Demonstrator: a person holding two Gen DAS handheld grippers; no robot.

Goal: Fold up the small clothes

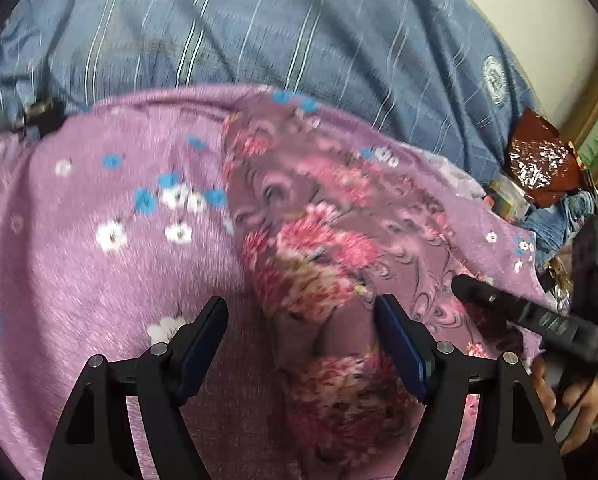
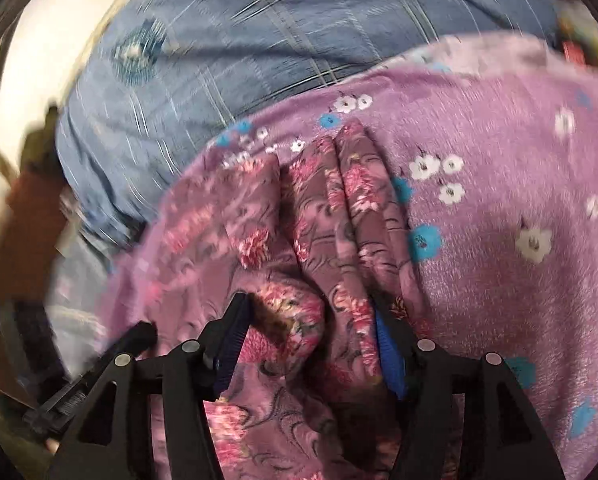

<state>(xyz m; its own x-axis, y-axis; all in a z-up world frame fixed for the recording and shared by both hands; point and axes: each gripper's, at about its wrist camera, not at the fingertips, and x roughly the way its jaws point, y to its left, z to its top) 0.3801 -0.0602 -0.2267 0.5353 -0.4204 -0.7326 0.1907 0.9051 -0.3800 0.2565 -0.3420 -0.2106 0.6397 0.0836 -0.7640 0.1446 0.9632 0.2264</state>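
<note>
A bed fills both views: a blue striped quilt (image 1: 283, 40) lies at the far side, and nearer, spread over it, a fuzzy lilac blanket (image 1: 99, 200) printed with white and blue blossoms. A pale wall and a heap of clutter, among it a crinkled red foil bag (image 1: 539, 160), sit at the far right of the left wrist view.

On the lilac blanket lies the task's thing, a small mauve garment (image 1: 319, 220) with pink flowers and grey swirls. It looks thin and limp, bunched into long soft ridges rather than lying flat.

The left gripper (image 1: 301, 312) stands with its jaws wide apart, nothing between the pads but loose cloth below; its right finger sits over the garment's near edge. The right gripper (image 2: 311, 312) has its jaws spread around a rolled hump of the same garment (image 2: 319, 220), not visibly pinching it. Both views are smeared by motion.

Risks, as I judge them: the ridged cloth offers several layers, so a closing jaw may catch only one, or catch the fleecy blanket beneath as well, dragging it along. The two prints are close in colour, which makes the garment's edge easy to misjudge. A hurried pull could leave a crooked fold.
</note>
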